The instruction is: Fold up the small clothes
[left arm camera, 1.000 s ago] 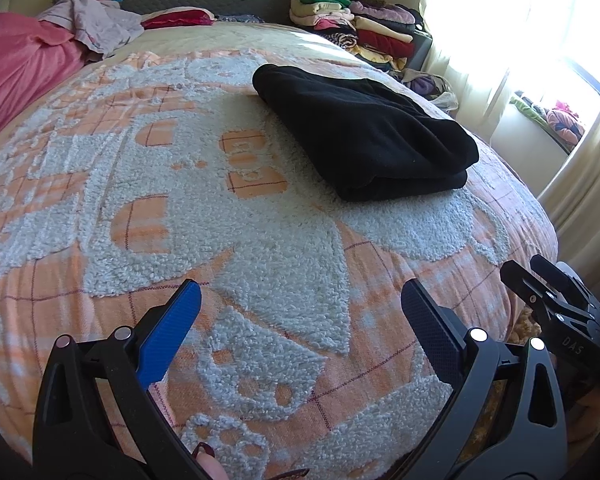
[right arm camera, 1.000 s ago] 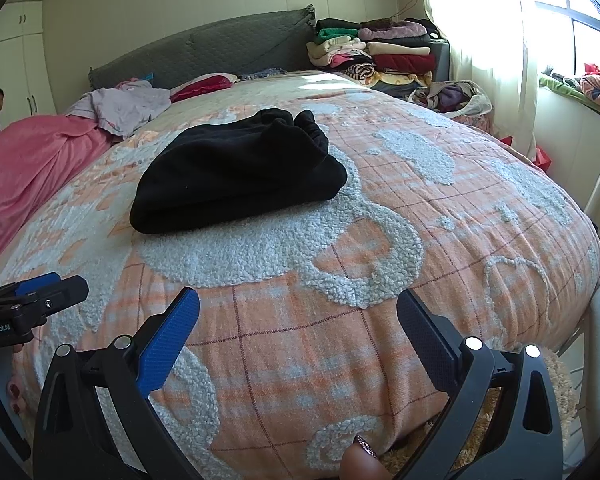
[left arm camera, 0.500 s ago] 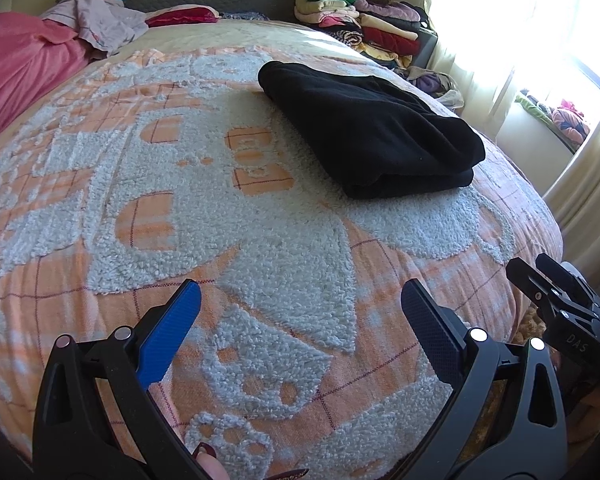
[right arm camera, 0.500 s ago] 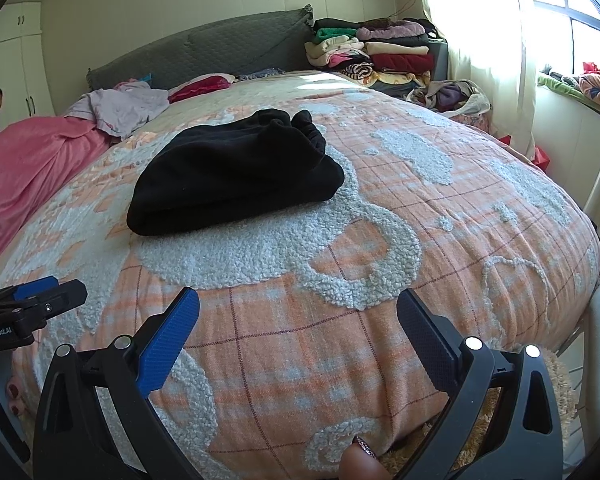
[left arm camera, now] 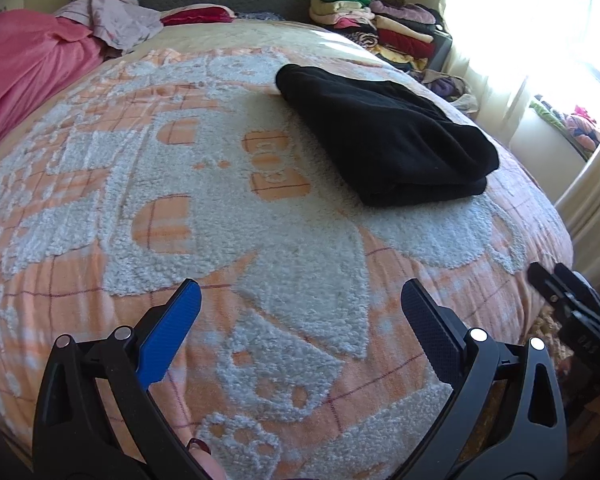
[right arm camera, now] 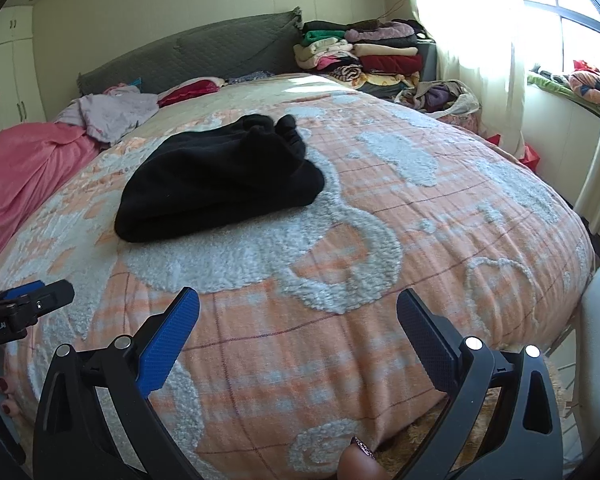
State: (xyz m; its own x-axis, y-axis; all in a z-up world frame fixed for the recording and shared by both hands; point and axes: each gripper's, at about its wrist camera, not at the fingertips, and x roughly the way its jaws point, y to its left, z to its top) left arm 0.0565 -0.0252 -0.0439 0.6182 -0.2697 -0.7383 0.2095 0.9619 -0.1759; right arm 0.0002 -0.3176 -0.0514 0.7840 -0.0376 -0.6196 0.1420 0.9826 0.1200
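The left claw [left arm camera: 300,300] is spread wide with nothing between its 2 fingers, hovering over the near edge of the orange and white blanket [left arm camera: 204,184]; the right claw [right arm camera: 298,304] is spread the same way and also empty. Ahead of both, well apart from the fingertips, a folded black garment [right arm camera: 216,184] lies flat on the blanket, ahead and right of the left claw and ahead and left of the right one. Beyond it, a stack of folded clothes [right arm camera: 364,54] sits by the headboard [right arm camera: 188,56].

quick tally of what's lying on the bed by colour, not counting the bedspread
black: 1, folded black garment
pink: 1, pink blanket
lilac: 1, crumpled lilac garment
red: 1, red item by the headboard
total: 4
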